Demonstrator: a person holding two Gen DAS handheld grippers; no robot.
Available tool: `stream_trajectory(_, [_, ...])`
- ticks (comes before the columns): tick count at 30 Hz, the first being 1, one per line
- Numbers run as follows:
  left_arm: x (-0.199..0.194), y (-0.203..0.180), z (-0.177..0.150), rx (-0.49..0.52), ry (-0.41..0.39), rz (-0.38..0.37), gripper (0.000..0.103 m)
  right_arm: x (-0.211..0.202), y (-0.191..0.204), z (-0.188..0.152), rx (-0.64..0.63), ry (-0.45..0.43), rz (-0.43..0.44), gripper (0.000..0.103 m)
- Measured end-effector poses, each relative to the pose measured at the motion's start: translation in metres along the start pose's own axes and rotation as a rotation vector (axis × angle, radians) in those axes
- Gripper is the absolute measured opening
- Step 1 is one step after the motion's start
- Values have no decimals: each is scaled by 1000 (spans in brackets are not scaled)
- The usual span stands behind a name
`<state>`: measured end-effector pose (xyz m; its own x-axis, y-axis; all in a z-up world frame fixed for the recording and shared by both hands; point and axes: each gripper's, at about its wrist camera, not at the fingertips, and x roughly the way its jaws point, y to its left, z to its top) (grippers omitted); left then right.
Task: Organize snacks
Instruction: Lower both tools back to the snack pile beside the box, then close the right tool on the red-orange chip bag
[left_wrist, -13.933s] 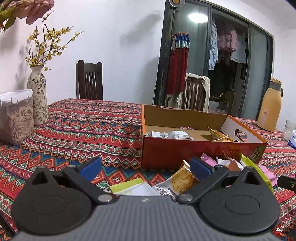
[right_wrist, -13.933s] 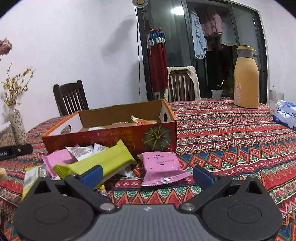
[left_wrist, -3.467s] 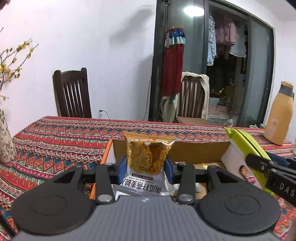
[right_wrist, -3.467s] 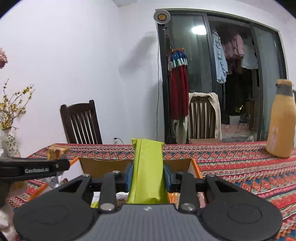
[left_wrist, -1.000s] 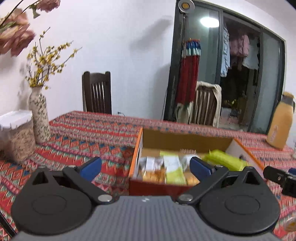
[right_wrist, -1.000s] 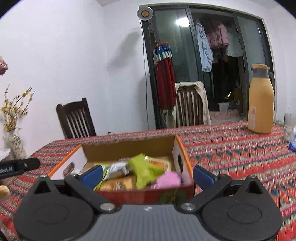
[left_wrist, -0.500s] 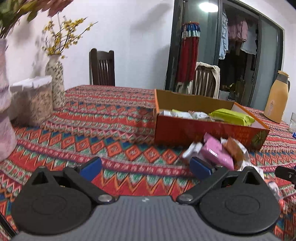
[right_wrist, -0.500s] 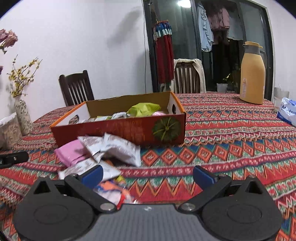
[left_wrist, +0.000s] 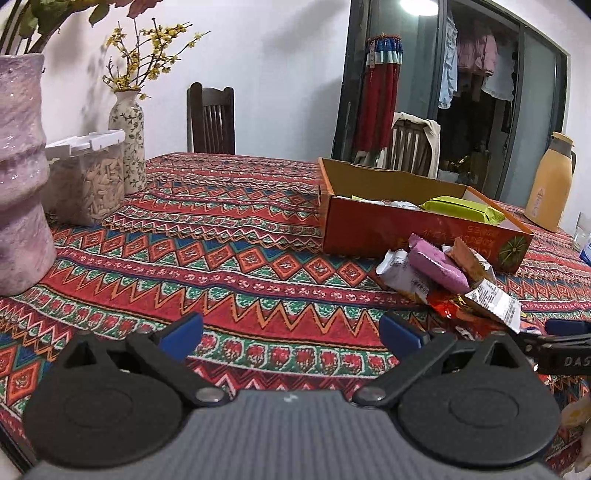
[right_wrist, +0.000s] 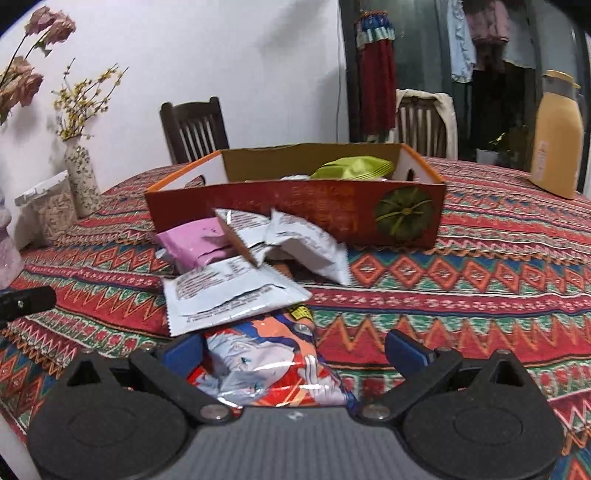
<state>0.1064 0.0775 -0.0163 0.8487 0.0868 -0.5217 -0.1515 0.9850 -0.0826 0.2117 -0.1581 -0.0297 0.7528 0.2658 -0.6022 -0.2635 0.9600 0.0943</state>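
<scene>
1. A moment ago both grippers hung over the cardboard box (right_wrist: 295, 206) looking down into it; now they have dropped low to the tabletop (left_wrist: 229, 236), facing the loose packets in front of the box. I read that as one round of dropping off finished and the next pick starting.

2. The green packet (right_wrist: 351, 166) carried by the right gripper a few seconds back now lies inside the box, propped against the right end wall. The orange-brown one the left gripper held is gone from its fingers too.

3. The left gripper (left_wrist: 291, 332) has its fingers spread wide and empty, over bare cloth, well to the left of the pile.

4. The right gripper (right_wrist: 295, 347) also has its fingers released, but it straddles a glossy cartoon-print packet (right_wrist: 266, 362) lying flat between them. It looks next to go, though nothing is clamped yet.

5. Still outside the box: a pink packet (right_wrist: 195, 240), puffy and matte, and several white packets (right_wrist: 229, 291) of crinkly foil with saw-tooth seams, overlapping one another just in front of the box wall.

6. The box is stiff board, orange-red outside, with a round green emblem (right_wrist: 402, 214); the cloth is woven in red zigzags.
</scene>
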Motion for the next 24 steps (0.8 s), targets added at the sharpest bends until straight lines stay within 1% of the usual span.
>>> stream_trajectory(1, [-1,0,0,2,-1,1,103,3,1,-1,-4,4,3,101])
stream_trajectory(3, [-1,-3,1,8,0,3,103,4,4,-3,-6,10,22,92])
stream_trajectory(4, [-1,-4,0,9,1,2,103,4,4,-4,-7,9,31,89])
stream_trajectory(6, [0,-8,1,15,3,-2,103,3,8,-6,-18,8,45,77])
stream_trajectory(8, [-1,-11,0,18,4,-7,103,3,12,-8,-56,7,48,71])
stream_trajectory(10, [-3,-15,0,25,-1,-12,103,2,19,-12,-101,0,42,68])
stream_trajectory(13, [-6,-20,1,33,-8,-15,103,0,25,-14,-135,-1,33,62])
stream_trajectory(15, [-9,-22,1,38,-13,-14,103,-3,26,-14,-142,-3,50,49])
stream_trajectory(18, [-11,-22,1,41,-16,-8,103,-12,27,-17,-155,-24,40,47])
stream_trajectory(24, [-11,-22,2,40,-13,1,103,-36,22,-27,-190,-119,-50,47])
